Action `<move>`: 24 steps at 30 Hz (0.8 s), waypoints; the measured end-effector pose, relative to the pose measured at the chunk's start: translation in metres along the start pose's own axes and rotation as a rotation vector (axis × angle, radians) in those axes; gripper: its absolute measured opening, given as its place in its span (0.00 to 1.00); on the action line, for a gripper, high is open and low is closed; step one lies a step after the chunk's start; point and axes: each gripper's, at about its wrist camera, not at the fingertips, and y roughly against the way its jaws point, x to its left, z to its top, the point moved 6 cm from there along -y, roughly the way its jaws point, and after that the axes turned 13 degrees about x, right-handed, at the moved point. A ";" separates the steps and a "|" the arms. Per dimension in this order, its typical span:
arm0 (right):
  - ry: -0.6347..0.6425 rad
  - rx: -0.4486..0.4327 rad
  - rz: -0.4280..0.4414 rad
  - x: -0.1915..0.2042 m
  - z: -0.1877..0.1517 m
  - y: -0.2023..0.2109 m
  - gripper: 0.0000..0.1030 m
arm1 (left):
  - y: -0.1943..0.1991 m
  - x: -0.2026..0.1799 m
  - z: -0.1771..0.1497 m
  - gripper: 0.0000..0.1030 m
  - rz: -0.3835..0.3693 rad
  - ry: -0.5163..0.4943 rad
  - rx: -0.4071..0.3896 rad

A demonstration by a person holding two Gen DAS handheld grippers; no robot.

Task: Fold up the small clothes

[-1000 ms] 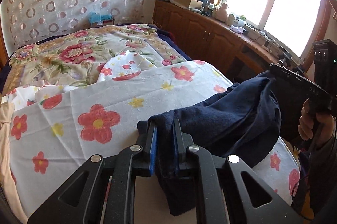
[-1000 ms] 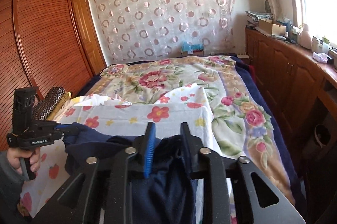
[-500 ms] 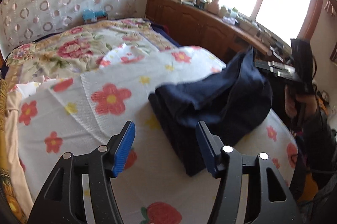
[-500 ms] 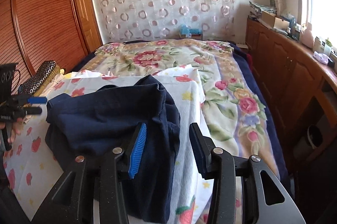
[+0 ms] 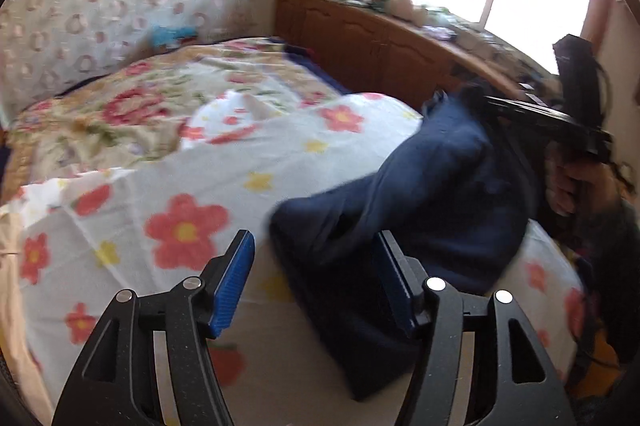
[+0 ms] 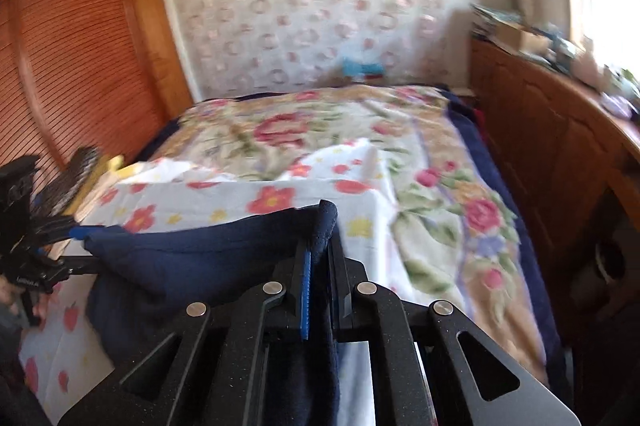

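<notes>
While the navy garment [image 5: 424, 194] lay bunched on the white flowered sheet [image 5: 168, 194] near the foot of the bed, the right gripper [image 6: 320, 274] had its jaws pinched on a fold of it, cloth poking up past the tips. The left gripper [image 5: 316, 282] stood wide apart, blue pads either side of the garment's near edge, nothing held; from the left cam the cloth sat between the pads but I couldn't tell if it touched them.

Handling, my guess: soft, light knit, prob. a thick jersey or fleece. It sagged and draped betw. the pinch point and the sheet, no stiffness at all, so it won't hold a shape unless laid flat. Not slippery, not fragile. Best grip would be at a hem or corner w/ both grippers, well apart, so the fabric hangs straight; grabbing mid-bundle would just drag layers together.

Orientation: from the right cam the top edge ran roughly left-right, from the clamped fold out toward the left gripper's side, w/ the rest hanging down. Long axis seemed to lie across the bed, not along it. Which end was collar or waist I couldn't tell; too crumpled & blurred.
</notes>
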 end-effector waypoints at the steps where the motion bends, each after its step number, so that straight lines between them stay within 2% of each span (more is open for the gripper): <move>1: -0.013 0.011 -0.015 -0.005 -0.001 -0.003 0.07 | -0.001 0.008 0.003 0.61 0.054 0.017 -0.006; 3: -0.019 0.024 -0.078 -0.013 -0.005 -0.006 0.07 | -0.005 0.028 0.007 0.61 0.116 0.061 -0.008; 6: -0.025 0.031 -0.076 -0.015 -0.008 -0.001 0.07 | -0.005 0.038 0.005 0.61 0.070 0.101 -0.006; 8: -0.029 0.035 -0.074 -0.014 -0.008 0.006 0.14 | -0.002 0.035 0.002 0.61 0.063 0.091 -0.009; 11: -0.039 0.027 -0.072 -0.012 -0.011 0.018 0.32 | -0.001 0.023 -0.001 0.62 0.014 0.081 -0.008; 13: -0.042 0.032 -0.048 0.002 -0.013 0.017 0.49 | -0.003 0.014 -0.001 0.62 -0.017 0.069 -0.003; 15: -0.038 0.057 -0.023 0.010 -0.022 0.014 0.52 | -0.010 0.008 0.004 0.62 -0.026 0.058 0.009; 18: -0.036 0.097 -0.036 0.010 -0.032 0.006 0.54 | -0.022 0.004 0.002 0.62 -0.044 0.057 0.042; 21: -0.042 0.145 -0.062 0.007 -0.035 -0.005 0.59 | -0.032 0.005 -0.002 0.62 -0.050 0.057 0.072; 24: -0.073 0.178 -0.037 0.003 -0.034 -0.018 0.61 | -0.038 0.007 -0.006 0.62 -0.070 0.061 0.092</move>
